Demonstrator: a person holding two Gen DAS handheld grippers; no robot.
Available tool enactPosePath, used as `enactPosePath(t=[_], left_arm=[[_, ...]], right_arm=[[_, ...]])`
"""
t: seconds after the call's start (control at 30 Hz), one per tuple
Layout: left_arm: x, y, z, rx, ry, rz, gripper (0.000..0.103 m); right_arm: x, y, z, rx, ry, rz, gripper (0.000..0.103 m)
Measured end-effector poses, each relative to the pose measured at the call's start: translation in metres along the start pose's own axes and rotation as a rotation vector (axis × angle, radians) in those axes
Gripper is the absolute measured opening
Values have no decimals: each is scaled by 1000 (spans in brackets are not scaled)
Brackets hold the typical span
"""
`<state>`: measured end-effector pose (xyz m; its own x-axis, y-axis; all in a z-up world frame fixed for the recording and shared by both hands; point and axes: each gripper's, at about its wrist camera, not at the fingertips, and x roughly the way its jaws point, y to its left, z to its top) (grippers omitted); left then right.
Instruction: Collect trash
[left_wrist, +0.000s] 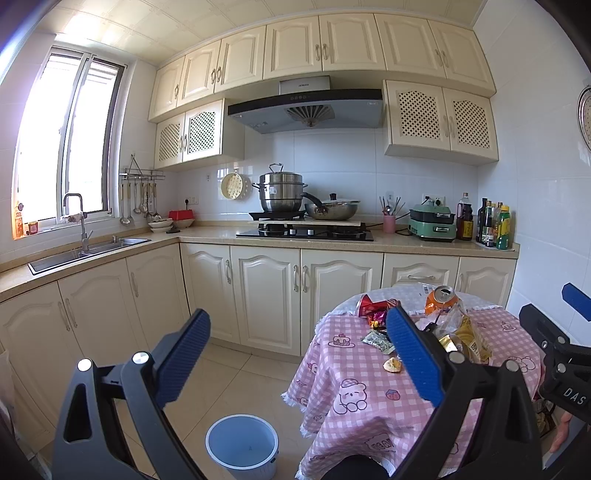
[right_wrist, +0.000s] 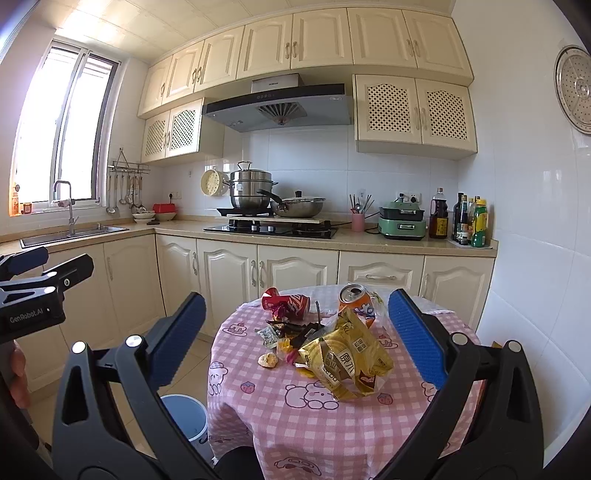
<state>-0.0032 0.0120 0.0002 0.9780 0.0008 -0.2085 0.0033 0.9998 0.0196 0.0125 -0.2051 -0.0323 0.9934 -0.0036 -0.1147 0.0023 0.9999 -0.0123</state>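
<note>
A pile of trash lies on a round table with a pink checked cloth (right_wrist: 295, 424): a yellow snack bag (right_wrist: 347, 360), an orange can (right_wrist: 356, 301), a red can on its side (right_wrist: 286, 301), small wrappers (right_wrist: 273, 334) and a piece of peel (right_wrist: 267, 360). The orange can (left_wrist: 441, 299), the red can (left_wrist: 369, 304) and the peel (left_wrist: 392, 365) also show in the left wrist view. A white bin (left_wrist: 242, 445) stands on the floor left of the table. My left gripper (left_wrist: 297, 330) is open and empty, above the floor and table edge. My right gripper (right_wrist: 297, 317) is open and empty, in front of the pile.
Cream cabinets and a countertop (right_wrist: 369, 238) run along the back, with a stove (right_wrist: 271, 229), pots, bottles (right_wrist: 469, 221) and a green cooker. A sink (left_wrist: 88, 253) is at the left under the window. Tiled floor (left_wrist: 229, 376) lies between the table and cabinets.
</note>
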Motion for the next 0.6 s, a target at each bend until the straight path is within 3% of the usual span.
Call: enactPosePath(t=[0.6], left_arm=[[3, -6, -7, -5, 2, 4, 94]], right_arm=[[1, 0, -2, 2, 4, -1, 97]])
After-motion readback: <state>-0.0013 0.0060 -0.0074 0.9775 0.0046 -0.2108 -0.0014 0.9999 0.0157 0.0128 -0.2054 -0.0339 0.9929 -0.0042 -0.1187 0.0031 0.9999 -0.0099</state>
